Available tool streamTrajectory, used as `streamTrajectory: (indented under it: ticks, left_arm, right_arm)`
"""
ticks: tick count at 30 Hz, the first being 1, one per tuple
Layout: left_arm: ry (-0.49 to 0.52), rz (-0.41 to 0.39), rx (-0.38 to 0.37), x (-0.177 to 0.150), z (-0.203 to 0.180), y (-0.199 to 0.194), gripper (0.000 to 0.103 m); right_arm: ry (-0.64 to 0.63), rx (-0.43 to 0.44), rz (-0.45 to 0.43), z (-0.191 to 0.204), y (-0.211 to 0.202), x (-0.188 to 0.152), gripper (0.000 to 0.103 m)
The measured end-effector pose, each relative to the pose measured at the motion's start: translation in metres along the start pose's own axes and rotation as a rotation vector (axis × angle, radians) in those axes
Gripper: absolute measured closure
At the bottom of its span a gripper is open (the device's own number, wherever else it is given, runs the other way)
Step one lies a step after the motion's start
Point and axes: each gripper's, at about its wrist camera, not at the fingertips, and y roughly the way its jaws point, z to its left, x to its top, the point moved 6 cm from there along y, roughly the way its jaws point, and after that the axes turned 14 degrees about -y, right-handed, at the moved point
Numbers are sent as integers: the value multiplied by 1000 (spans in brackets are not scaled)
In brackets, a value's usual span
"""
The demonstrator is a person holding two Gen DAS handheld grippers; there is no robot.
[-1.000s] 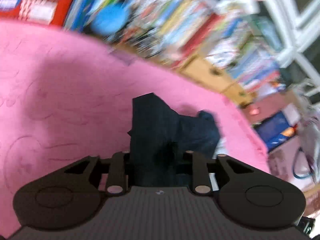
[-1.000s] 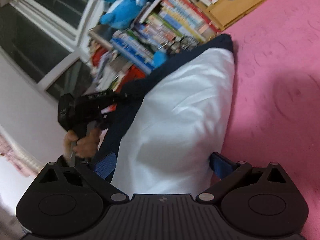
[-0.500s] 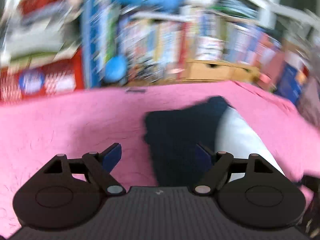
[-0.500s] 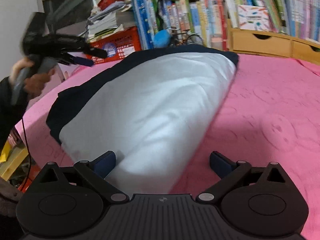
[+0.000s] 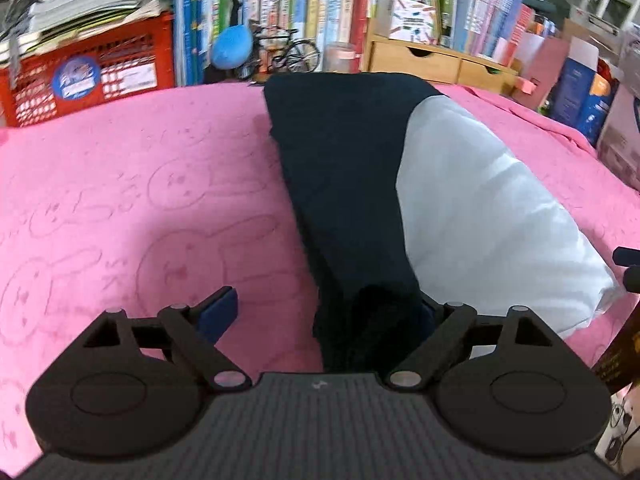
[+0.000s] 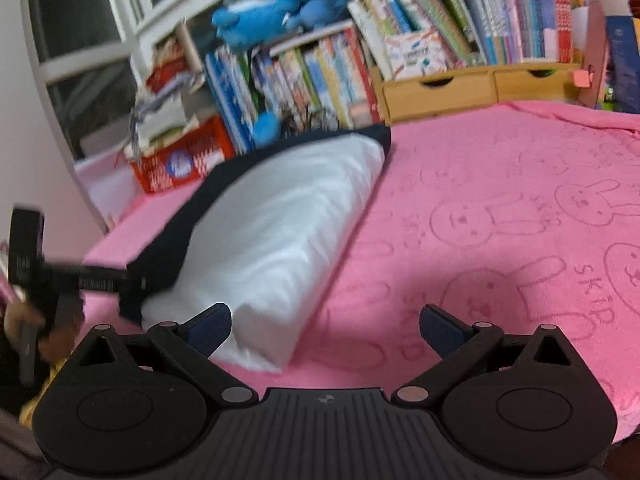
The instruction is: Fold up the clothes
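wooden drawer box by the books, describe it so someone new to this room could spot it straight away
Look past the far edge of the pink rabbit-print blanket to the packed row of upright colourful books. Directly under them sits the low light-wood drawer box, two drawers side by side. Its plain bare wood and half-moon finger cutouts set it apart from the red plastic crate further left.

- A pink blanket (image 6: 500, 184) stamped with rabbit outlines covered the flat surface.
- Behind it stood crowded rows of books (image 5: 320, 12).
- Wooden drawers (image 6: 480, 88) sat under some books.
- A red crate (image 5: 84, 76) held stacked papers.
- Blue plush toys (image 6: 276, 4) lay on top.
- A white-framed window (image 6: 100, 40) looked dark.
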Motion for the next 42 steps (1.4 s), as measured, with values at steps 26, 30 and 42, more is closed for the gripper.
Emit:
streamTrajectory:
  ticks: [26, 30, 42]
  left_arm:
    - [55, 67, 171, -57, -69, -50, 0]
    - [25, 96, 151, -58, -66, -49, 0]
    - [5, 121, 162, -64, -68, -46, 0]
  right_arm:
    - [-428, -234, -83, 115, -19, -15, 0]
    - [-416, -240, -66, 113, -20, -19, 0]
    - [-369, -242, -56, 102, -22, -20, 0]
